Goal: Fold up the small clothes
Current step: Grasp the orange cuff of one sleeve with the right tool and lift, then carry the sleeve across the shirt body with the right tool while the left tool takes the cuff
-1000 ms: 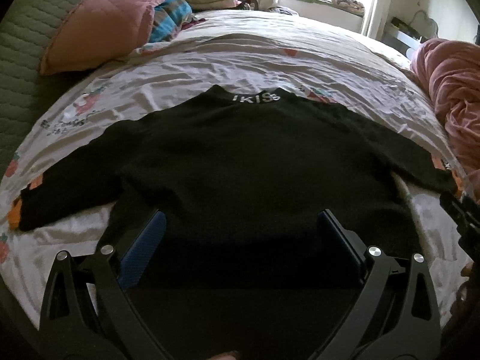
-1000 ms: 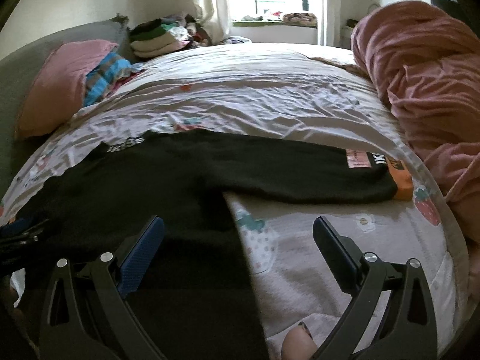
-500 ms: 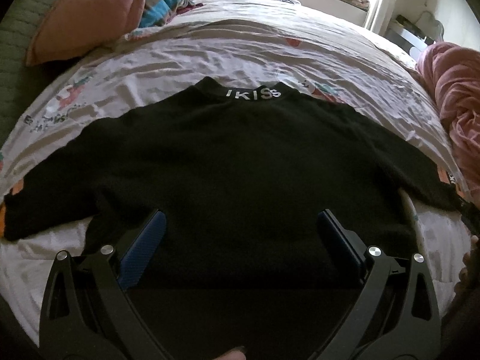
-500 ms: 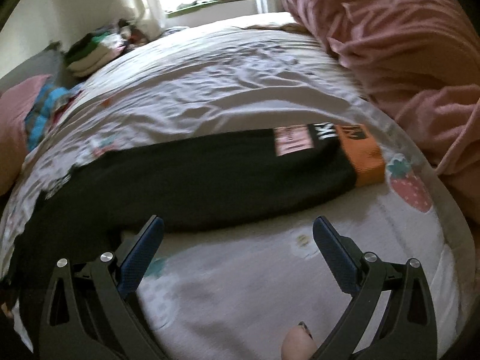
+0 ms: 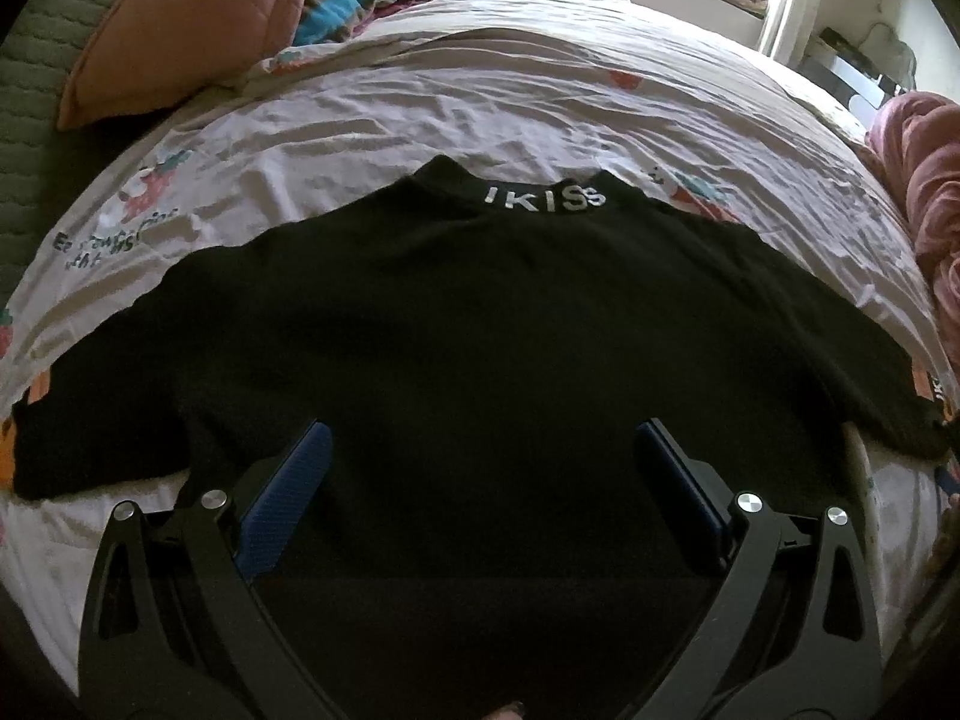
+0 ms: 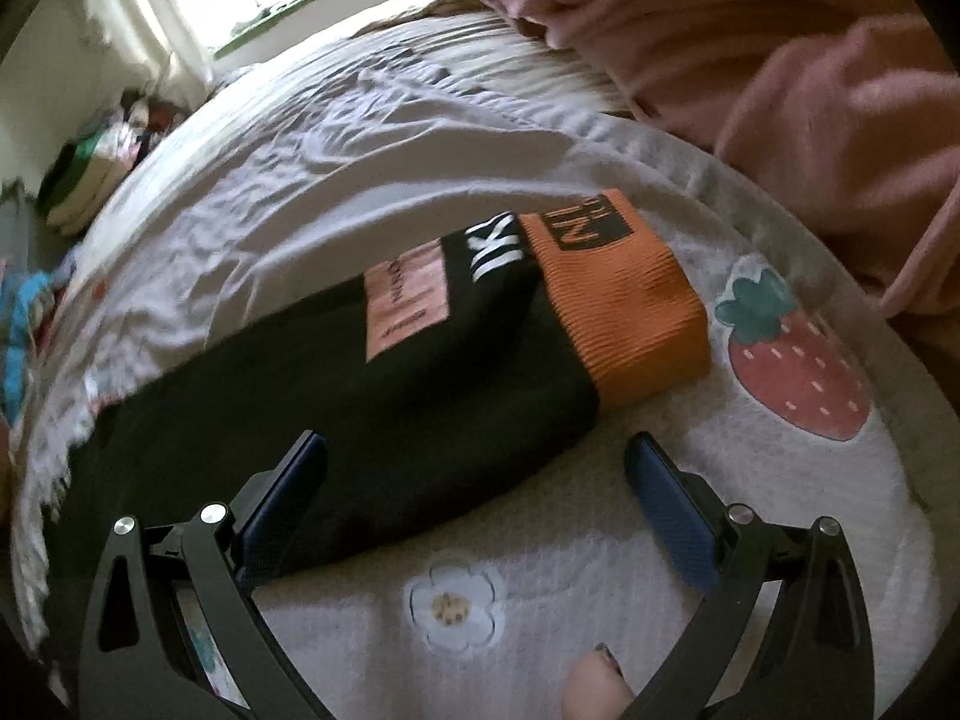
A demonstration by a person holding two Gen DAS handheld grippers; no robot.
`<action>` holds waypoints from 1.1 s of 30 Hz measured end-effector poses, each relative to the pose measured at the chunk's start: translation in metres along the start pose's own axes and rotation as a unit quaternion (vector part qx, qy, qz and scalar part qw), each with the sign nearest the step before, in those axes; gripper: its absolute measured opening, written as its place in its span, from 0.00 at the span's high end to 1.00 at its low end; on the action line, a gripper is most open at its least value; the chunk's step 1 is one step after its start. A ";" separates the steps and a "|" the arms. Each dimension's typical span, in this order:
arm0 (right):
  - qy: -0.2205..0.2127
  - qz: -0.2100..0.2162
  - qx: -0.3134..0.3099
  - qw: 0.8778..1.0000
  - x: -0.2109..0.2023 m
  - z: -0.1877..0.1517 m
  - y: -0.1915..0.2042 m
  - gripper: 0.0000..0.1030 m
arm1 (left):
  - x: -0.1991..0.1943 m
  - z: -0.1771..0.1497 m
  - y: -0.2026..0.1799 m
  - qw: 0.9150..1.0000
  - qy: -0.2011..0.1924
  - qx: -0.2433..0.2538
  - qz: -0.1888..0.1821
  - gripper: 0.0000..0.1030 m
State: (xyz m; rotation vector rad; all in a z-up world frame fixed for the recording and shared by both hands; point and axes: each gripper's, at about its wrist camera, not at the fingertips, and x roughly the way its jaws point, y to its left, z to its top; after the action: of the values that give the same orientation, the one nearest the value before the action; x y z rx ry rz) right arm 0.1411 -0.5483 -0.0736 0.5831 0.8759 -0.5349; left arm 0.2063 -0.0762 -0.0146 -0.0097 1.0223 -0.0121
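Observation:
A small black sweatshirt (image 5: pixel 480 330) lies flat on the bed, back up, with sleeves spread and white "IKISS" lettering (image 5: pixel 543 198) on the collar. My left gripper (image 5: pixel 480 468) is open and empty, hovering over the lower middle of the body. In the right wrist view, the right sleeve (image 6: pixel 384 396) ends in an orange ribbed cuff (image 6: pixel 624 312) with a pink patch (image 6: pixel 408 306). My right gripper (image 6: pixel 477 468) is open and empty, just above the sleeve near the cuff.
The bed sheet (image 5: pixel 540 90) is white with strawberry (image 6: pixel 792 366) and flower prints. A pink pillow (image 5: pixel 192 18) and striped cloth lie at the far left. A pink blanket (image 6: pixel 780 60) is heaped at the right. Folded clothes (image 6: pixel 84 180) sit near the window.
My right gripper has swung right along the sleeve and come close to the orange cuff. My left gripper has moved slightly forward over the sweatshirt's body. Both stay open.

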 end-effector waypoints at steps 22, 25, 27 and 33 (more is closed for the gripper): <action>-0.110 0.108 -0.039 0.987 -0.052 0.032 0.037 0.85 | -0.013 0.005 0.020 0.999 -0.024 -0.016 -0.018 0.08; -0.122 0.137 -0.065 0.981 -0.073 0.032 0.064 0.85 | -0.015 0.007 0.021 0.999 -0.025 -0.024 -0.025 0.08; -0.128 0.153 -0.081 0.977 -0.086 0.030 0.080 0.85 | -0.018 0.009 0.023 0.999 -0.027 -0.027 -0.033 0.08; -0.139 0.208 -0.137 0.958 -0.121 0.012 0.142 0.85 | -0.027 0.018 0.035 0.997 -0.036 -0.044 -0.050 0.08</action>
State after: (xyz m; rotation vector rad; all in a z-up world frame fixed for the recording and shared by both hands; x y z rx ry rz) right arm 0.1747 -0.4301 0.0677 0.4087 0.5246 -0.1033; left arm 0.2074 -0.0404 0.0170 -0.1414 0.9483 -0.0582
